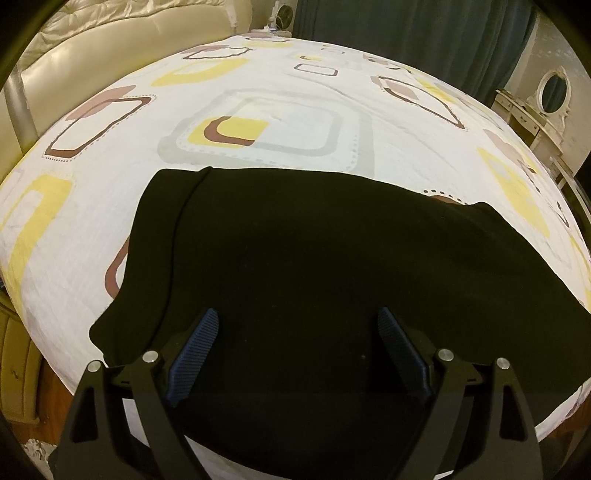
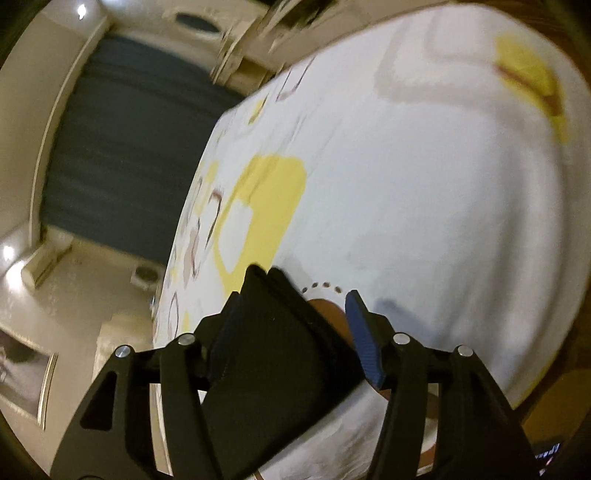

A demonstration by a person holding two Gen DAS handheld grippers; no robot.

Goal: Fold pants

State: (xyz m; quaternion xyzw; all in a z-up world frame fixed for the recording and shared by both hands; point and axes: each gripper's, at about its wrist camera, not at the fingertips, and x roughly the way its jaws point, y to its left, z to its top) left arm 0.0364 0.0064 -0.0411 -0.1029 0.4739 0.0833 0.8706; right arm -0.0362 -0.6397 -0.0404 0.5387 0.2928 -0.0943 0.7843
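The left gripper (image 1: 297, 317) hangs nearest, its two blue-padded fingers (image 1: 192, 358) spread wide and holding nothing, poised just over the one pair of black pants (image 1: 314, 258). The pants lie flat across the near part of the bed (image 1: 258, 96), on a white sheet printed with yellow and brown squares. The right gripper (image 2: 295, 301) also has its two fingers (image 2: 364, 343) apart, with a corner of the black cloth (image 2: 266, 350) lying between them; that view is blurred. Beyond the bed stand one dark curtain (image 1: 406, 29) and one dressing table (image 1: 535, 114) with an oval mirror.
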